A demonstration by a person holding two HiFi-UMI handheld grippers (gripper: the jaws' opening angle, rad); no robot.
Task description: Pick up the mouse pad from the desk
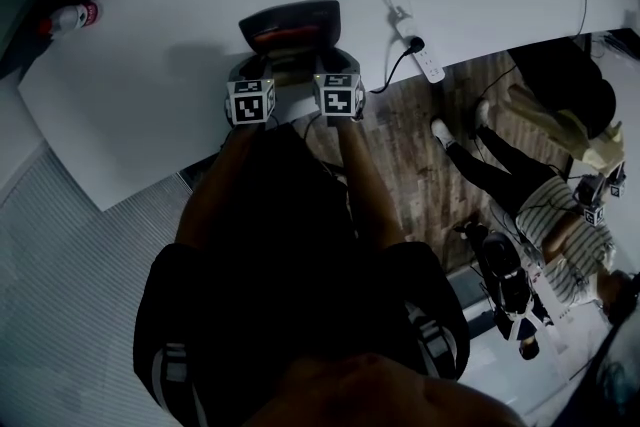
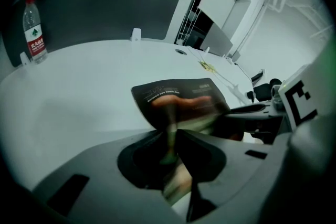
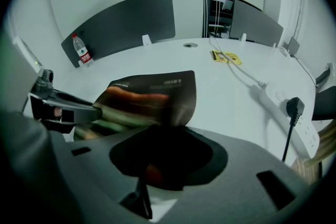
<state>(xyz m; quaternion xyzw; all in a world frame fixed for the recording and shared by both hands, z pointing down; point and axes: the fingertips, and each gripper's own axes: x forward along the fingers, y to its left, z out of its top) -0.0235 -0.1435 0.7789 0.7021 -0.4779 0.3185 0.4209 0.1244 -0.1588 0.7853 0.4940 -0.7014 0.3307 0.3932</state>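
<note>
Your left tool [image 1: 252, 73] and right tool [image 1: 340, 70] sit side by side at the near edge of the white bench [image 1: 150, 85]. Both are clamped on the near edge of the dark mouse pad [image 1: 292, 23]. In the left gripper view the pad [image 2: 181, 97] runs down between the closed jaws of the left tool [image 2: 170, 149] and curls up off the bench. The right tool [image 3: 152, 165] shows the same, with the pad [image 3: 152, 94] pinched. The pad has an orange-green graphic and white print lines at its far edge, too blurred to read. A water bottle [image 2: 34, 31] with a red label, text unreadable, stands far left. A white power strip [image 3: 294, 123] with a black plug [image 3: 293, 106] lies to the right, and a yellow card [image 3: 227, 57] lies beyond it.
</note>
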